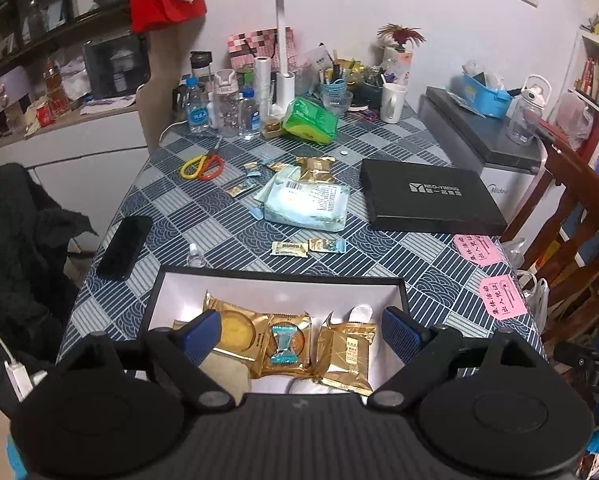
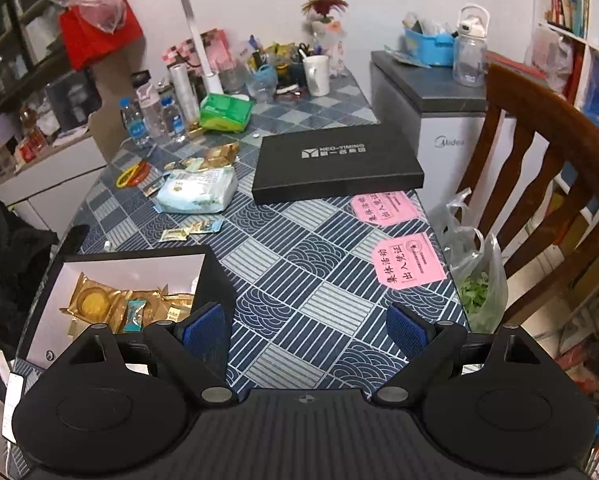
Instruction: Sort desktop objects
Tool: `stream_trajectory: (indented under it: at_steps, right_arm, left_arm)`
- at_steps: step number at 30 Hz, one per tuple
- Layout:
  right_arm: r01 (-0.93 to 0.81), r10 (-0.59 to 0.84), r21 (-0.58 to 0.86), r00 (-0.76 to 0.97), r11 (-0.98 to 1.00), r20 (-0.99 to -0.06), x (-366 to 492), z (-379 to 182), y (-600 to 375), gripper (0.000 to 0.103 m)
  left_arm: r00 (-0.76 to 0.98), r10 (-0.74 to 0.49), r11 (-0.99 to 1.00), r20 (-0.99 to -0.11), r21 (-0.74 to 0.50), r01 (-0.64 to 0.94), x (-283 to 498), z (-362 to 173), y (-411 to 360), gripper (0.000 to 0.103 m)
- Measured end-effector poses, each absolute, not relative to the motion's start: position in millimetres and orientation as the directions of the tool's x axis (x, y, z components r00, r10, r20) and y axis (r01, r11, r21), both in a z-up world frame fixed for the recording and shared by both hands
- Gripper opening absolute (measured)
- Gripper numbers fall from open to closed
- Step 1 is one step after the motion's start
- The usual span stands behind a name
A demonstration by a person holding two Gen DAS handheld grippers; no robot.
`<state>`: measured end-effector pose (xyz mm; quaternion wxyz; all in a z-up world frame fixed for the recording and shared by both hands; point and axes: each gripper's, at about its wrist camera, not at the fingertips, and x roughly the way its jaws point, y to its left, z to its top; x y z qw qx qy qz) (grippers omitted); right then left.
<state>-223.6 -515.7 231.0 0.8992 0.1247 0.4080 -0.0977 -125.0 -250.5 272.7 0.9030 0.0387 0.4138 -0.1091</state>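
While both tools hang over the near edge of the patterned table (image 2: 307, 280), neither carries anything: the left gripper (image 1: 305, 330) has its blue pads spread wide above the open box (image 1: 399, 292) at the bottom centre of its view, and the right gripper (image 2: 307, 330) stands just as wide over bare cloth at the bottom centre of its own. Inside the box lie gold snack packets (image 1: 235, 330) with a small blue candy (image 1: 283, 344) on top, apparently gathered there as the sorted pile. Loose sweets (image 1: 289, 248) remain on the cloth just beyond the box, with more wrappers (image 1: 243, 188) and a gold packet (image 1: 315, 170) near the tissue pack (image 1: 307, 204) mid-frame. The box's black lid (image 1: 427, 200) rests at middle right, likely set aside so the box stays open for loading.
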Motion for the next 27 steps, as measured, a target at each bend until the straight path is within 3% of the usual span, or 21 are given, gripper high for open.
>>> stream_trajectory:
  at_steps: [27]
  right_arm:
    - [0.279,-0.026,0.221,0.674,0.935,-0.738,-235,222,-532,0.089]
  left_arm:
    - [0.622,-0.136,0.981,-0.771,-0.015,0.196,-138,275,-255,0.103]
